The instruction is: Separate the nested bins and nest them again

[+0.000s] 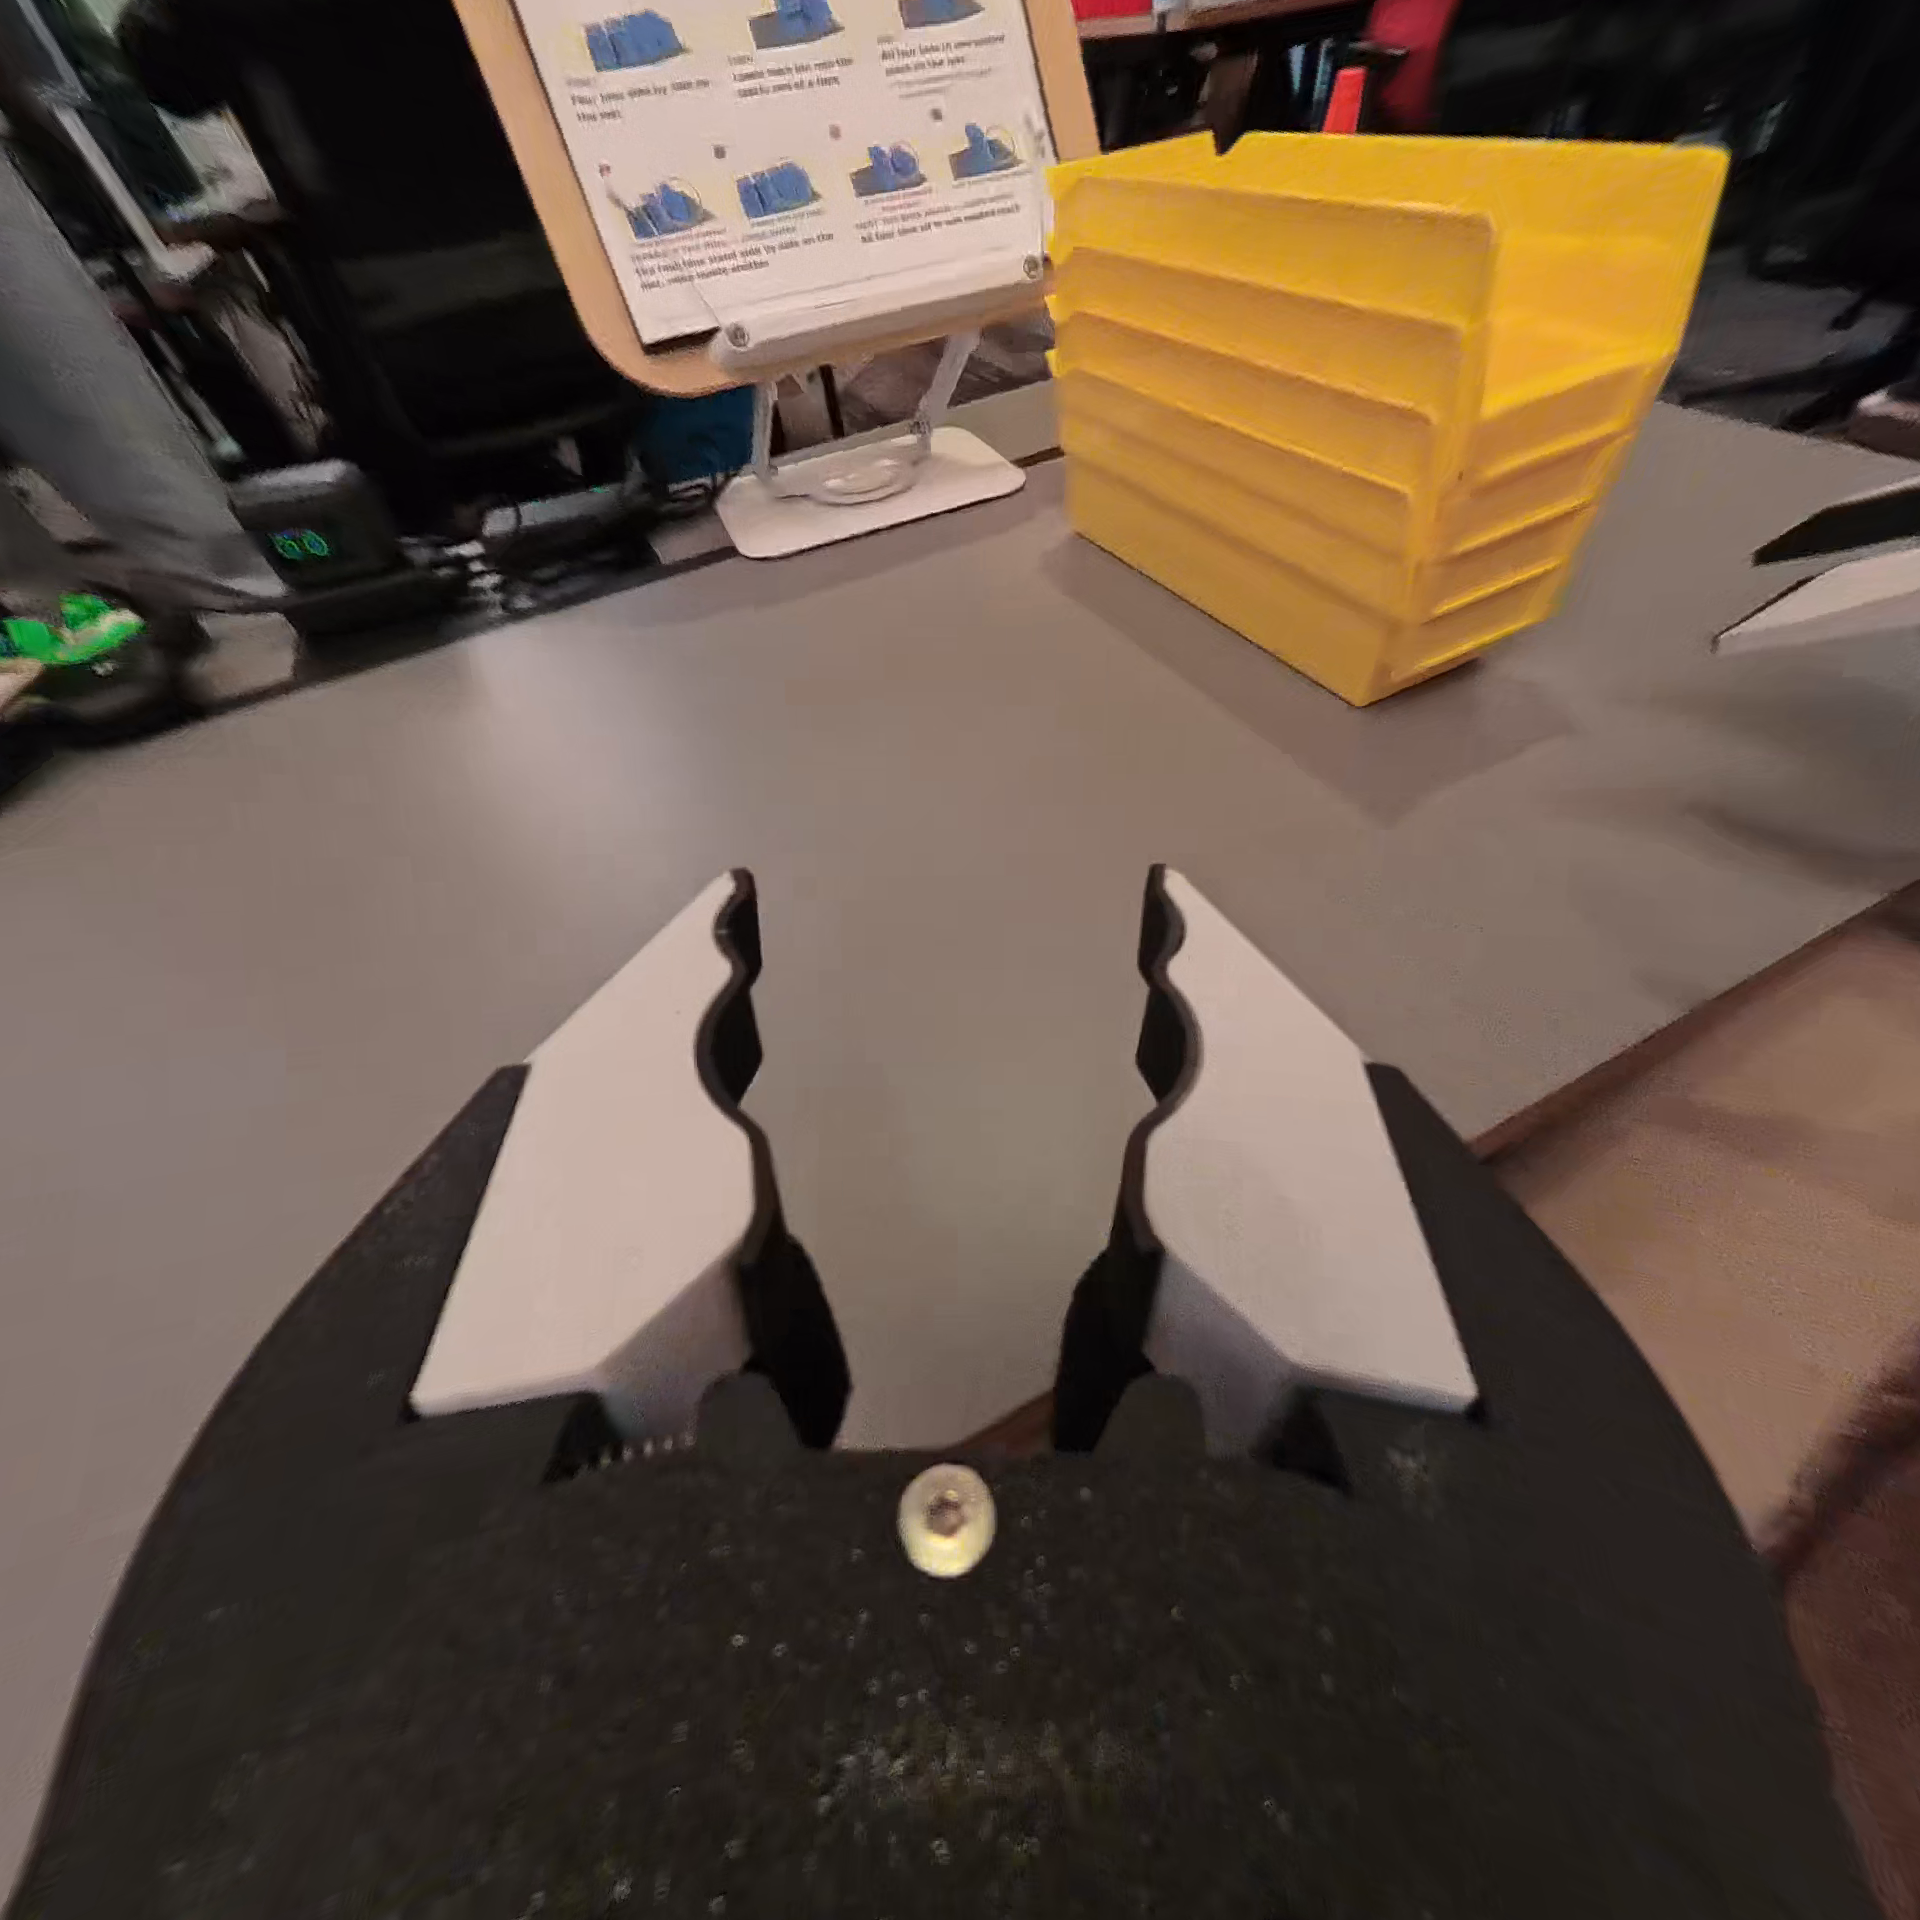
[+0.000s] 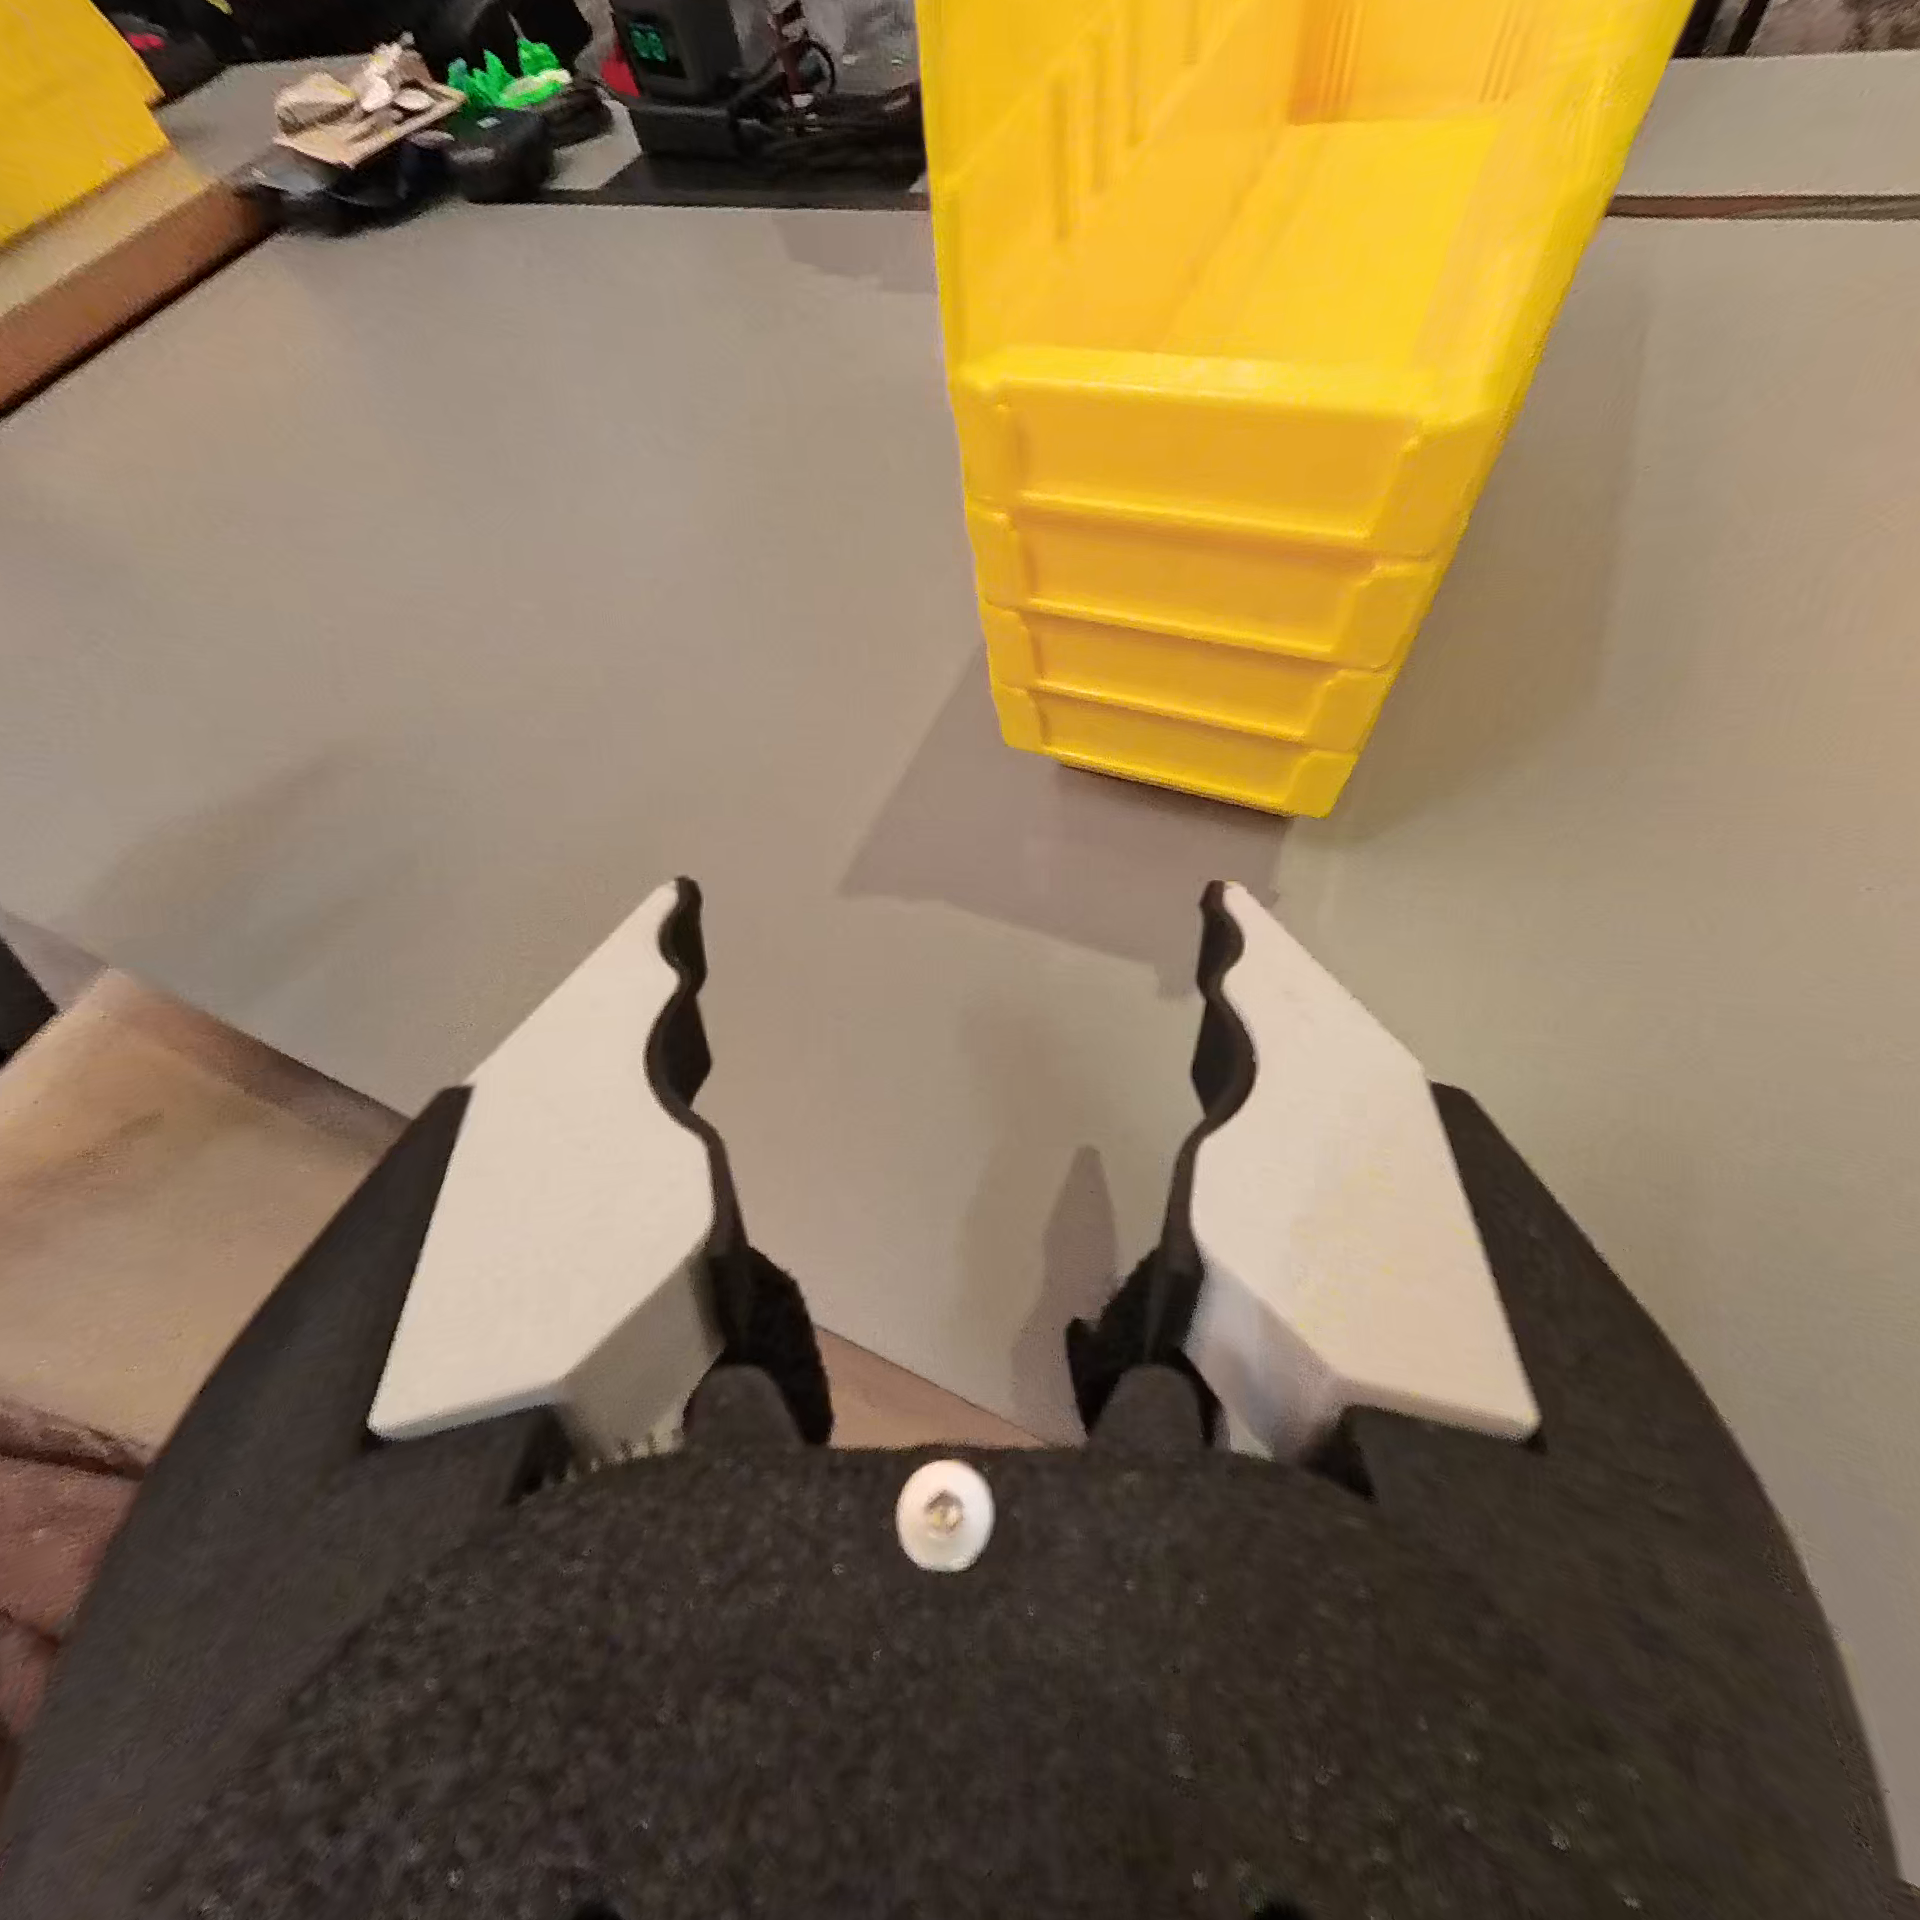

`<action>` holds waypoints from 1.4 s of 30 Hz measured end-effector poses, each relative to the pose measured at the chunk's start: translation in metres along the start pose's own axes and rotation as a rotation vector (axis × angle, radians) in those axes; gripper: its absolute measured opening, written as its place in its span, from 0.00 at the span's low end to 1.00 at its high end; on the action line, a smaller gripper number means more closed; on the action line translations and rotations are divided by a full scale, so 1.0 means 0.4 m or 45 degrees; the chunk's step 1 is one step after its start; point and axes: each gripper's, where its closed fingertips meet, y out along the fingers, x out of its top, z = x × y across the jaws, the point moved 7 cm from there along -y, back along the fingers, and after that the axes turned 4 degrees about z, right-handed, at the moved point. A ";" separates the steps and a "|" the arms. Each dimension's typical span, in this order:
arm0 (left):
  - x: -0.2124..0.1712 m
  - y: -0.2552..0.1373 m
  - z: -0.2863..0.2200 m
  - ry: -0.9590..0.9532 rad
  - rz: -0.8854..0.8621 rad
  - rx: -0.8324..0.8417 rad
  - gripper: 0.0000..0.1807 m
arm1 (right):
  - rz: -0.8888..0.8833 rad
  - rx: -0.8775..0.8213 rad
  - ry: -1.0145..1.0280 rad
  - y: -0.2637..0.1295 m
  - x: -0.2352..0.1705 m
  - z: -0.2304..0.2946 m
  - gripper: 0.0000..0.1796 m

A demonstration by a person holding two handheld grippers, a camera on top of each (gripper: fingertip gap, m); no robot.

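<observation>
Nested bins ahead of right tongs

Nested bins: yellow plastic, smooth, slight sheen. Table: grey, matt, smooth top. My left gripper: matt white plastic fingers, black grainy body, shiny metal screw.

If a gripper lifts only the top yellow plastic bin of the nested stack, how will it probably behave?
The nested stack of yellow plastic bins looks like thin, rigid moulded plastic, so the top bin is probably stiff and light. The walls fit closely inside each other, so the lower bins may rise with it. The smooth surface could slip between the open right gripper fingers.
</observation>
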 end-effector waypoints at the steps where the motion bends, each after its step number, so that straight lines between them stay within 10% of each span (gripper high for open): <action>1: -0.004 0.005 -0.004 0.025 -0.017 0.001 0.39 | 0.003 -0.017 -0.009 0.001 -0.001 -0.001 0.53; 42: -0.017 0.026 -0.040 -0.175 0.064 -0.105 0.31 | 0.173 -0.193 -0.168 -0.009 -0.075 0.019 0.43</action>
